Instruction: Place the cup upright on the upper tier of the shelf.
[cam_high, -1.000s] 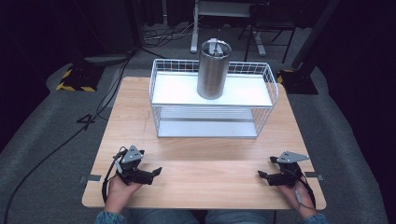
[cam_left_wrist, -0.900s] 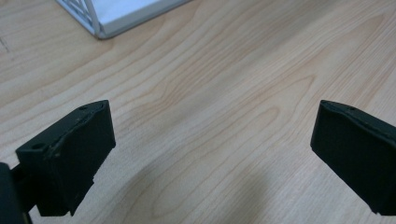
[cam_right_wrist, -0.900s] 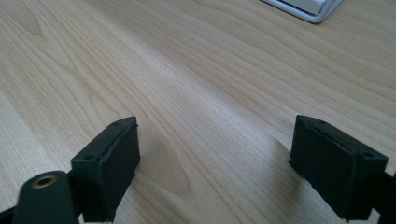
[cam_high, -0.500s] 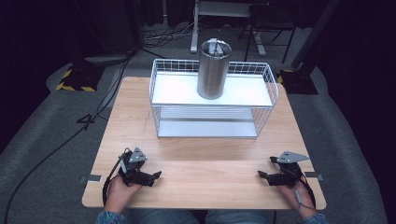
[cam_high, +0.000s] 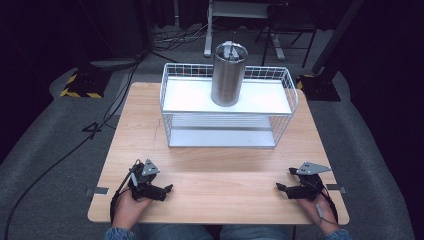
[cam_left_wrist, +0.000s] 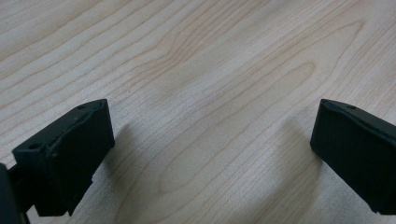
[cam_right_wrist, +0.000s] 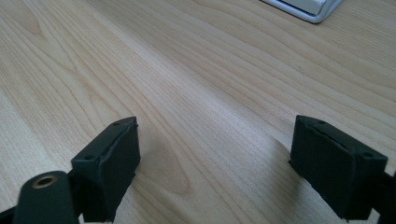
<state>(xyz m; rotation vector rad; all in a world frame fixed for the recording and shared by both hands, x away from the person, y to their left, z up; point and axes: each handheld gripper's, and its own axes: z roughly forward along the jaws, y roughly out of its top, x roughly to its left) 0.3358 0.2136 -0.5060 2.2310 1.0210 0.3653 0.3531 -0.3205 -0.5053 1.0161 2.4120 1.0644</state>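
The jaws of the left gripper (cam_high: 159, 189) are spread apart with nothing between them, bare tabletop (cam_high: 220, 175) being seen through the gap. The right gripper (cam_high: 286, 188) is likewise held open and empty. Both are rested well in front of the rack (cam_high: 227, 107), on which the tumbler (cam_high: 228, 75) is stood upright.

High view overhead, facing forward-down; both gripper views close, low over shared table (cam_high: 225, 165) wood.

Upright steel tumbler (cam_high: 228, 74) atop wire rack (cam_high: 280, 123)
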